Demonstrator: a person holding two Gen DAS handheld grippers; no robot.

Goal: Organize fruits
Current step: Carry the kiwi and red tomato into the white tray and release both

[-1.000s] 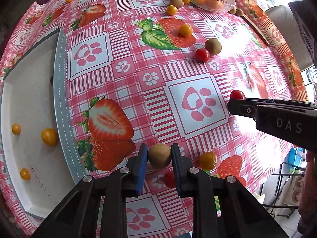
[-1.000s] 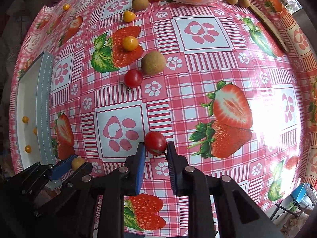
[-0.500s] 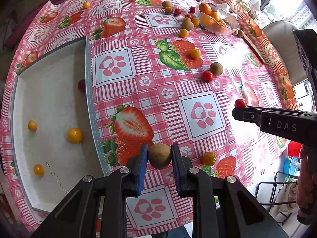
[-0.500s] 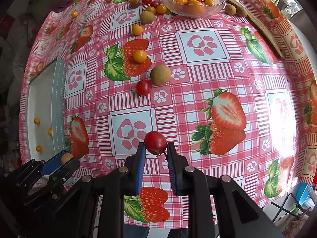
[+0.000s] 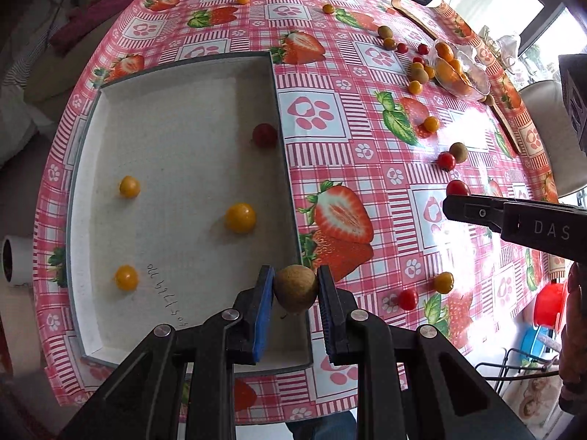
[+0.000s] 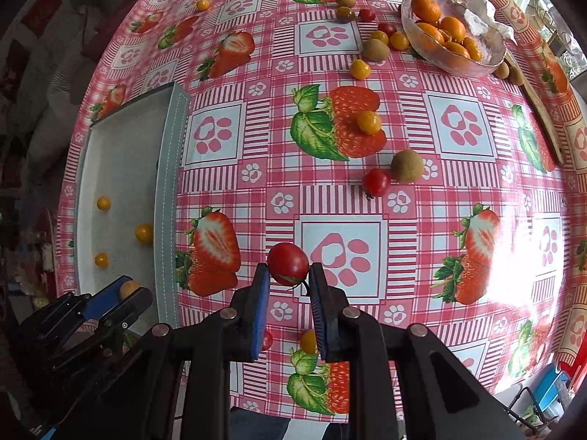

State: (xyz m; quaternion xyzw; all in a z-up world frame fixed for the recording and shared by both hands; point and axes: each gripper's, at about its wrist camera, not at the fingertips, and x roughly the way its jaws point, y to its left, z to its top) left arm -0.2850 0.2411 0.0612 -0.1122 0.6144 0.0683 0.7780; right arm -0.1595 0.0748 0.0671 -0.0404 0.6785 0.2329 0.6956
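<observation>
My left gripper (image 5: 295, 286) is shut on a brown kiwi (image 5: 295, 288) and holds it above the right rim of the grey tray (image 5: 284, 168). The tray holds three yellow tomatoes (image 5: 240, 217) and a red one (image 5: 265, 135). My right gripper (image 6: 288, 275) is shut on a red cherry tomato (image 6: 288, 264), raised over the tablecloth; it shows from the side in the left wrist view (image 5: 455, 203). The left gripper with the kiwi (image 6: 128, 289) shows at the lower left of the right wrist view, beside the tray (image 6: 167, 183).
Loose fruit lies on the tablecloth: a red tomato (image 6: 376, 182) beside a kiwi (image 6: 407, 165), a yellow tomato (image 6: 369, 122), several more near a glass bowl of oranges (image 6: 493, 60). A red tomato (image 5: 408, 299) and a yellow one (image 5: 443, 282) lie near the front edge.
Both grippers have risen from the table with their fruit. The left gripper has moved left with the kiwi, from over the cloth to over the tray's right rim.
</observation>
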